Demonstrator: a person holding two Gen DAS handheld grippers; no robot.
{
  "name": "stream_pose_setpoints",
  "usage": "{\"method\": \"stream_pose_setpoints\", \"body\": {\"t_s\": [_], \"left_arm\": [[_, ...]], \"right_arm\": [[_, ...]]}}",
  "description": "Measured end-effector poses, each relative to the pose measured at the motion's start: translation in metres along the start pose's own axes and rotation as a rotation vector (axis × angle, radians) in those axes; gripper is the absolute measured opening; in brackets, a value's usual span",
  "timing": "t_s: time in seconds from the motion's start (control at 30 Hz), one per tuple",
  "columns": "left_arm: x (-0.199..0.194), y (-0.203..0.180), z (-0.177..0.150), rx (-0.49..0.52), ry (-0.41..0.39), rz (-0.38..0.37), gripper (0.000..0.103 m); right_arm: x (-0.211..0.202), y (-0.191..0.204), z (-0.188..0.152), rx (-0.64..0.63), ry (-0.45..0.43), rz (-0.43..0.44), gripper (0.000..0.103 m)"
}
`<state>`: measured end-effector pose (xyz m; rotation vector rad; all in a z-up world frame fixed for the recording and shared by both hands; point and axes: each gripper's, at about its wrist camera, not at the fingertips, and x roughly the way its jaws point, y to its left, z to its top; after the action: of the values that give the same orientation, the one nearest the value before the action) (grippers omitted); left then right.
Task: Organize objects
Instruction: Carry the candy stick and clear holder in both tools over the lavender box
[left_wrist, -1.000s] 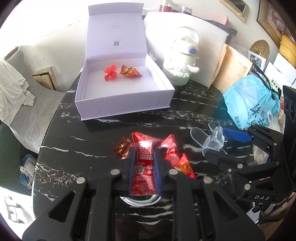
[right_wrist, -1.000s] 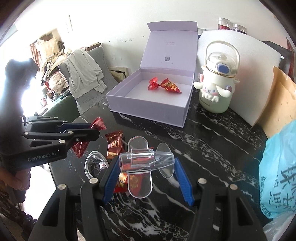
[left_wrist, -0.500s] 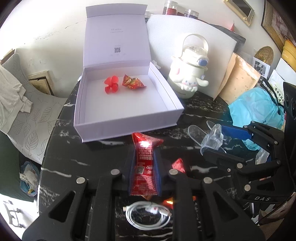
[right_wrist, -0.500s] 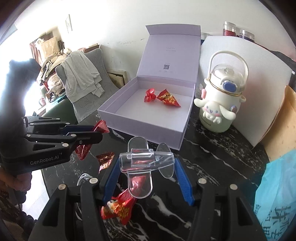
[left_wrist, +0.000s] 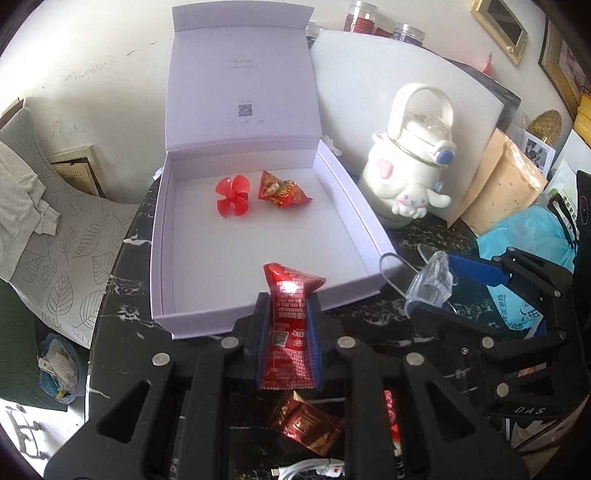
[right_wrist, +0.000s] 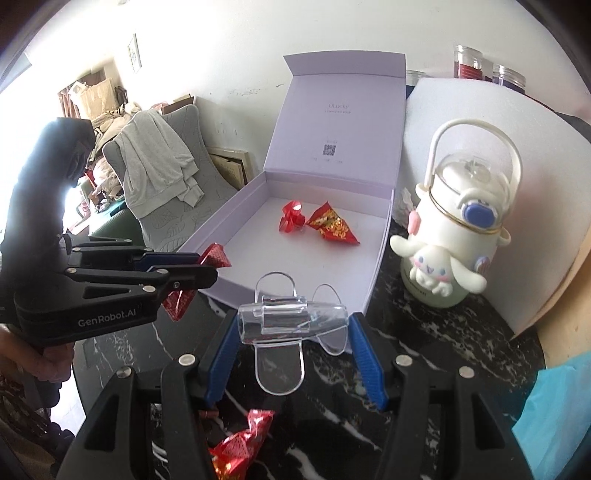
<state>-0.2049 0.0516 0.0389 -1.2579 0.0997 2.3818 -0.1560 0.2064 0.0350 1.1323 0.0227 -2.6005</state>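
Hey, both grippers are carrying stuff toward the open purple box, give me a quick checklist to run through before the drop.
1. Left gripper clamped on the red snack packet: ok.
2. Right gripper clamped on the clear plastic plane: ok.
3. Purple box lid standing open: ok.
4. Free floor in the box beside the red propeller and candy wrapper: ok.
5. Packet past the box's front wall: cannot tell.
6. Plane past the front wall: not ok, it looks short of it.

Left tool: black plastic frame, triangular cut-outs, silver round screws, blue ribbed finger pads, white "GenRobot.AI" lettering on side. Right tool: same black build, blue ribbed pads, "DAS" marking.
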Motion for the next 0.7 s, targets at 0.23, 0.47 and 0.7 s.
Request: {"method": "stream_pose_setpoints", "body": {"t_s": [0.23,0.47,0.7], "left_arm": [[0.015,0.012,0.023,0.015,-0.011,0.018,0.018],[0.031,0.019,0.044,0.041,-0.023,0.028,0.018],[0.049,0.027,0.058,0.055,-0.020,0.033,0.018]], "right_arm": [[0.013,-0.004,0.020,-0.015,-0.012,-0.008,0.060],[0.029,-0.007,0.037,-0.038,-0.019,-0.042,0.060],[0.049,-0.015,0.052,-0.059,-0.007,-0.083,0.060]]}}
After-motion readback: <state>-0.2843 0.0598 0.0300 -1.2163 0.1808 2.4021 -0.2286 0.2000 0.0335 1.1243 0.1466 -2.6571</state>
